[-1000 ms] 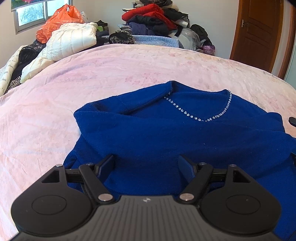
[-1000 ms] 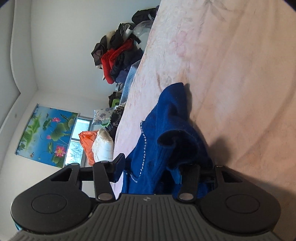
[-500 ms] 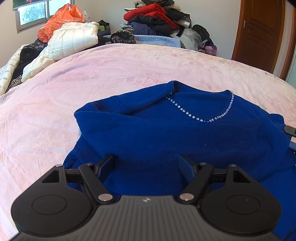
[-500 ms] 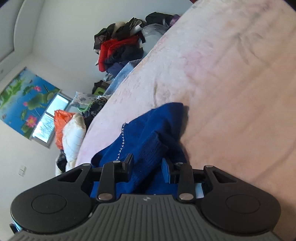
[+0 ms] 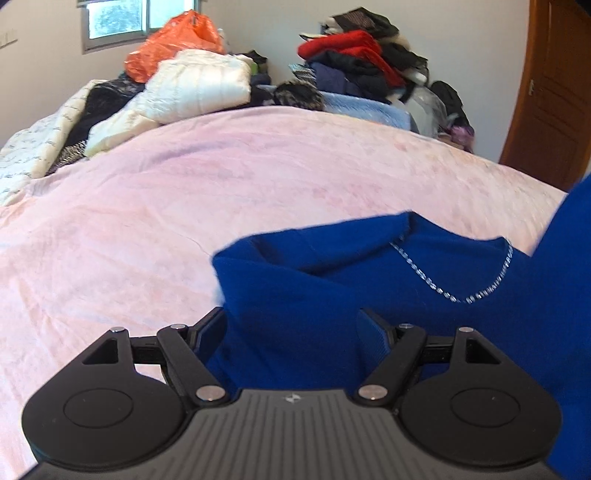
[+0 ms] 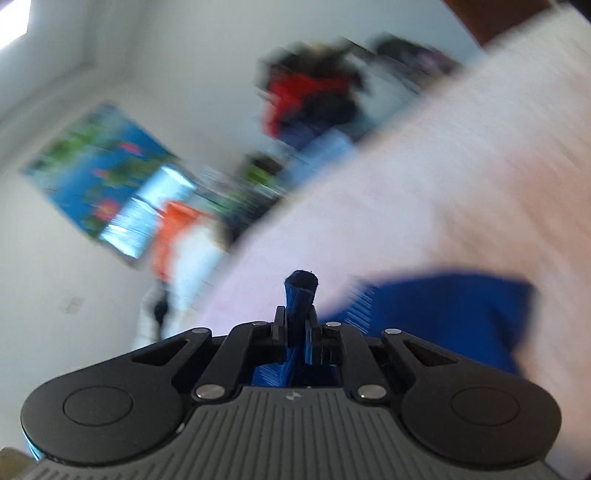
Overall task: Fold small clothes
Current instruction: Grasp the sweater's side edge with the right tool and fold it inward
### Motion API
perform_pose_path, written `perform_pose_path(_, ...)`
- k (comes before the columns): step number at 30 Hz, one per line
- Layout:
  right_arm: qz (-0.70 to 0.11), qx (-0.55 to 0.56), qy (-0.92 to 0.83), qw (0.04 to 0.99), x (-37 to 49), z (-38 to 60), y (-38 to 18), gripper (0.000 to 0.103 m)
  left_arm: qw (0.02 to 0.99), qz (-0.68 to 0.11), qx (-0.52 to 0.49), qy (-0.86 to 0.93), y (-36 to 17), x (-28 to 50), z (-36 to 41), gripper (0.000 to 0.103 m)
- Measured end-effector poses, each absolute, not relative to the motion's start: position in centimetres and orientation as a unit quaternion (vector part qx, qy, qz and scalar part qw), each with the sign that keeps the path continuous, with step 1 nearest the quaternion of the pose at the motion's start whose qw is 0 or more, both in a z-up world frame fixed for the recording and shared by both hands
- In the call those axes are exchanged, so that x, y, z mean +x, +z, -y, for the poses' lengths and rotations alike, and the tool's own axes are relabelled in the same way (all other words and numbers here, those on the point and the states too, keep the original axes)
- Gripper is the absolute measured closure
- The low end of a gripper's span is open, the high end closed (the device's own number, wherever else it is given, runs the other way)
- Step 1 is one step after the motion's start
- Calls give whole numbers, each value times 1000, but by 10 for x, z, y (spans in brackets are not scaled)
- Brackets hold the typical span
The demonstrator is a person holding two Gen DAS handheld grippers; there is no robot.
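A dark blue sweater (image 5: 332, 280) with a sparkly neckline (image 5: 458, 295) lies on the pink bed (image 5: 184, 221). My left gripper (image 5: 291, 328) is open, its fingers straddling the sweater's near left part just above the fabric. My right gripper (image 6: 297, 325) is shut on a pinched fold of the sweater (image 6: 301, 295), which sticks up between its fingers; the rest of the sweater (image 6: 443, 310) trails to the right. In the left wrist view a lifted blue part (image 5: 565, 258) rises at the right edge. The right wrist view is motion-blurred.
Piles of clothes sit at the bed's far side: a white padded jacket (image 5: 192, 88), an orange bag (image 5: 173, 44), a red and dark heap (image 5: 362, 59). A wooden door (image 5: 554, 92) is at the right. A window (image 5: 114, 18) is at the back left.
My right gripper has shut on a fold of the sweater and lifted it, swinging fast. The left gripper shifted left, still open over the sweater.
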State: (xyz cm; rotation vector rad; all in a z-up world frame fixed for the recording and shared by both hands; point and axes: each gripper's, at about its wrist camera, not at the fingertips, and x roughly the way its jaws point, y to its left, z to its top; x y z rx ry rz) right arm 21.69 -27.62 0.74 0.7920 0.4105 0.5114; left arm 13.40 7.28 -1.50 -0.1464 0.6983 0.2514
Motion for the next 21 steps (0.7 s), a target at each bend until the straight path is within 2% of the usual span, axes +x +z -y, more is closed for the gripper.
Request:
perform_pose_path(2, -148, 374, 240, 883, 206, 284, 22, 91, 928, -344, -74, 123, -14, 133, -79, 26)
perform_pose_path(3, -160, 363, 213, 893, 203, 289, 20, 91, 927, -347, -75, 122, -15, 133, -82, 26)
perform_pose_path(7, -296, 342, 83, 888, 197, 315, -34, 90, 922, -360, -75, 121, -22, 136, -87, 26)
perform_pose_path(11, -338, 380, 56, 859, 190, 332, -74, 90, 921, -367, -67, 115, -29, 140, -85, 26)
perform_pose_path(14, -346, 346, 31, 872, 189, 325, -71, 77, 920, -371, -58, 112, -33, 140, -85, 25)
perform_pose_path(15, -330, 323, -7, 887, 184, 324, -63, 68, 920, -371, -58, 112, -34, 141, -87, 23)
perform_pose_path(16, -301, 292, -53, 906, 175, 323, -51, 63, 919, -372, -58, 113, -35, 141, -88, 21)
perform_pose_path(17, -264, 253, -81, 927, 171, 314, -37, 63, 919, -372, -55, 114, -35, 142, -89, 19)
perform_pose_path(19, -232, 206, -24, 950, 178, 292, -16, 62, 919, -373, -53, 116, -34, 143, -90, 19)
perform_pose_path(20, -250, 195, 36, 948, 191, 275, -10, 60, 920, -371, -56, 114, -33, 142, -90, 19)
perform_pose_path(21, -277, 199, 103, 934, 206, 257, -8, 53, 920, -370, -58, 112, -32, 142, -91, 19)
